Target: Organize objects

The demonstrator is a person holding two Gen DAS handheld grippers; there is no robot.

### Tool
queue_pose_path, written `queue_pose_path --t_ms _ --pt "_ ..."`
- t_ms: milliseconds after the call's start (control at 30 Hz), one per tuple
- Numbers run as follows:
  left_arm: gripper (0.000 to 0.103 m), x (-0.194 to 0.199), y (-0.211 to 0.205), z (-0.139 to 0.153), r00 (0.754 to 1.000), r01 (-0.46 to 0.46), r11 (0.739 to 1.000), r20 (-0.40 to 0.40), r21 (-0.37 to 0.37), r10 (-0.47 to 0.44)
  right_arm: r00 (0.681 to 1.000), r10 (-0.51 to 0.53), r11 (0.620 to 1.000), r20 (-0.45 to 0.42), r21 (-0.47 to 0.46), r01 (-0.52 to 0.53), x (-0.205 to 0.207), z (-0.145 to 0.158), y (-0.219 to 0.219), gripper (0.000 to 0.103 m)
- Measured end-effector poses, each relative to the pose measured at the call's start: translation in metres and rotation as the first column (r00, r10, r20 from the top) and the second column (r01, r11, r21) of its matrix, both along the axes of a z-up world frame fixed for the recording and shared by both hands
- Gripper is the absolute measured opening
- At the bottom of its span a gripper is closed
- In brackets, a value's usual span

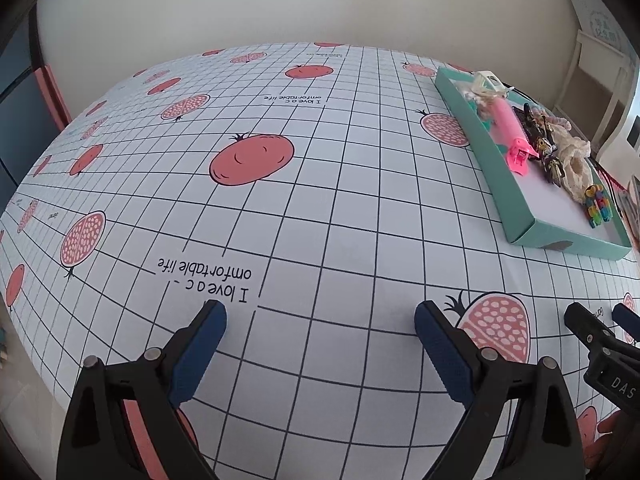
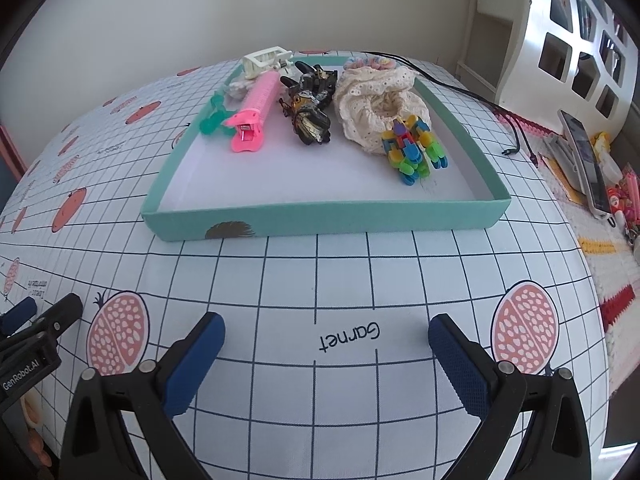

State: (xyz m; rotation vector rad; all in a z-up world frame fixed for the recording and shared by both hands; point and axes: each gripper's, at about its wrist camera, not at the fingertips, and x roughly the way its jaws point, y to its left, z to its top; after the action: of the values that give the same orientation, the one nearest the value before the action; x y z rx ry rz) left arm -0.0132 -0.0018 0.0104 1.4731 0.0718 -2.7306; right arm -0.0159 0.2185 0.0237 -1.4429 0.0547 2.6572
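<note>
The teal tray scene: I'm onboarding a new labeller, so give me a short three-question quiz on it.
1. True or false: the pink hair clip lies inside the teal tray.
2. Which sits nearest the tray's front wall: A) cream scrunchie, B) multicoloured mini clips, C) white claw clip?
3. Fill in: both the left claw and right claw are ____.

Key: 1 true; 2 B; 3 open.

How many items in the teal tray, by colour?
Tray contents, from the right wrist view:
Pink hair clip: 1
Black-and-gold claw clips: 2, overlapping, count uncertain
Cream lace scrunchie: 1
Multicolour mini clips bundle: 1
Green clip: 1
White claw clip: 1
Pastel scrunchie at the far edge: 1
Total: about 8
</note>
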Motion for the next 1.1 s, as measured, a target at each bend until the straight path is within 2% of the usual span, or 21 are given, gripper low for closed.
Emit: queue_pose_path --t_ms 533,1100 --pt "0.095 0.0033 -0.0007 -0.0010 0.999 -0.012 1.000 -0.050 0.004 0.013 0.999 -0.011 1.000 -0.050 0.012 0.012 0.0030 -0.0012 -0.0006 0.103" --pt "0.101 0.0030 -0.0010 -0.0042 0.997 -0.014 1.000 -0.077 0.003 0.014 0.997 -0.006 1.000 -0.072 0.015 0.007 0.0040 -0.0015 0.0019 0.103"
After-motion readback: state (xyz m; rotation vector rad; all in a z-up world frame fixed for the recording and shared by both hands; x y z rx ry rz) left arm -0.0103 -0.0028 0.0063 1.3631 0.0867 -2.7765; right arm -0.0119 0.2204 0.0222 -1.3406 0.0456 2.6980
